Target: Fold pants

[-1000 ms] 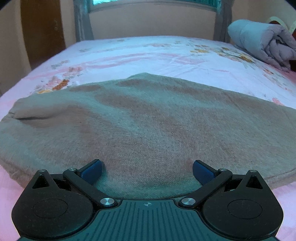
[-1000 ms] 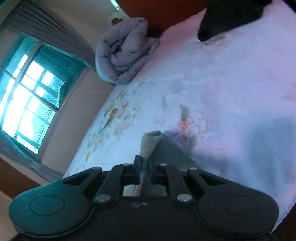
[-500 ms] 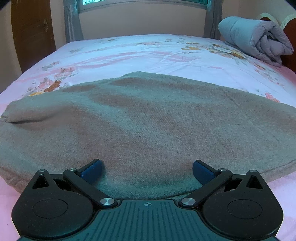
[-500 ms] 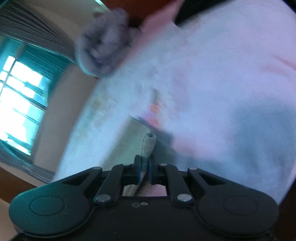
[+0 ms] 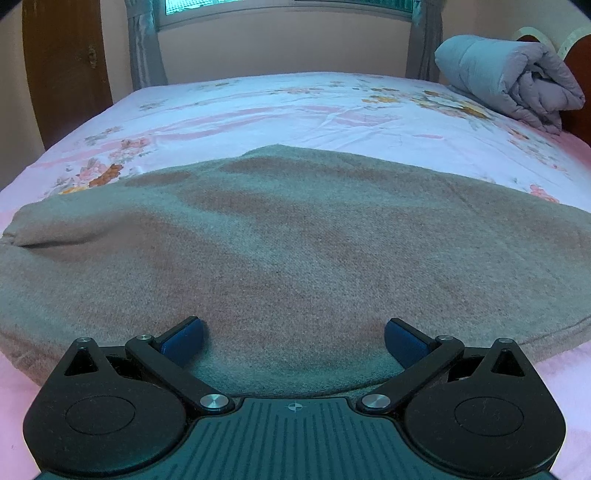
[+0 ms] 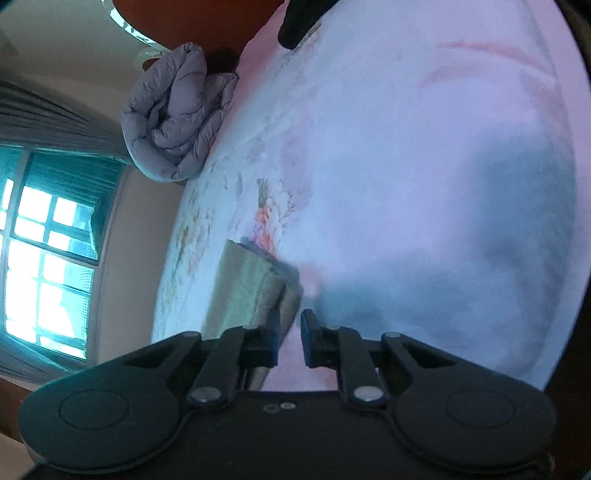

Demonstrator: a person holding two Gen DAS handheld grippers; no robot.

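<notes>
Grey-brown pants (image 5: 295,251) lie flat across the near part of the bed, filling most of the left wrist view. My left gripper (image 5: 293,332) hovers just over their near edge, open, blue pads wide apart with nothing between them. In the right wrist view the camera is rolled sideways, and a folded end of the pants (image 6: 247,291) rests on the sheet. My right gripper (image 6: 288,332) is opening at that end. The cloth's edge sits by the left finger, and pink sheet shows through the gap between the pads.
The bed has a pink floral sheet (image 5: 295,110). A rolled grey duvet (image 5: 517,81) lies at the far right by a wooden headboard. Behind are a curtained window (image 6: 44,240) and a brown door (image 5: 62,74). A dark item (image 6: 299,18) lies near the headboard.
My right gripper came down toward the sheet and rolled, and its jaws, shut on the pants' end before, now stand parted. The left gripper has stayed put, open.
</notes>
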